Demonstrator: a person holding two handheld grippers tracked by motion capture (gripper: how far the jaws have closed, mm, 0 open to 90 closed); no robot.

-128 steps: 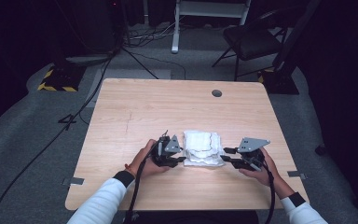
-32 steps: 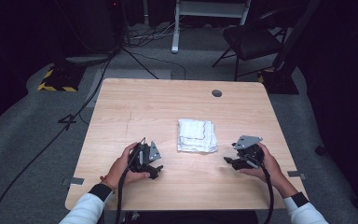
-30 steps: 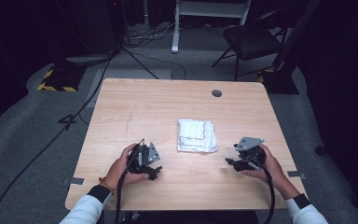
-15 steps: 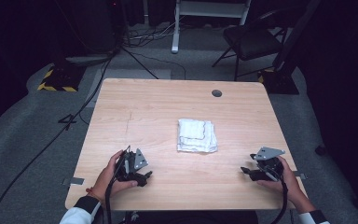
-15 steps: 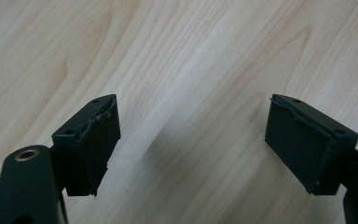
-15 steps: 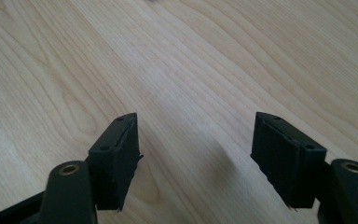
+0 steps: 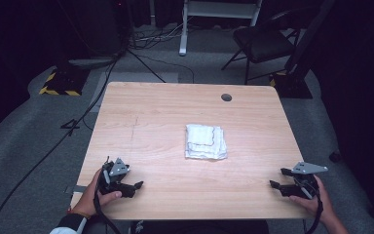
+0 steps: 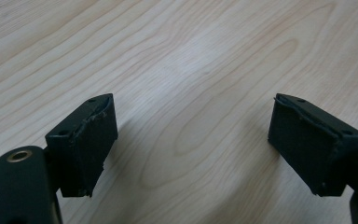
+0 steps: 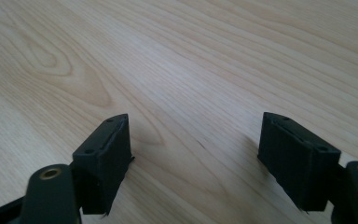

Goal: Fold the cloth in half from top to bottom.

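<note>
A folded white cloth lies flat near the middle of the wooden table. My left gripper sits low at the table's front left corner, held by a hand, well apart from the cloth. Its jaws stand wide open over bare wood in the left gripper view. At the front right corner my right gripper rests in the other hand, also far from the cloth. In the right gripper view its jaws are spread open with only wood grain between them.
A round cable hole sits near the table's far right edge. Beyond the table stand a dark chair and a white stand, with cables on the grey floor at left.
Both grippers have drawn back from the folded cloth and out to the table's front corners, left going left, right going right. The cloth stays folded in place.
</note>
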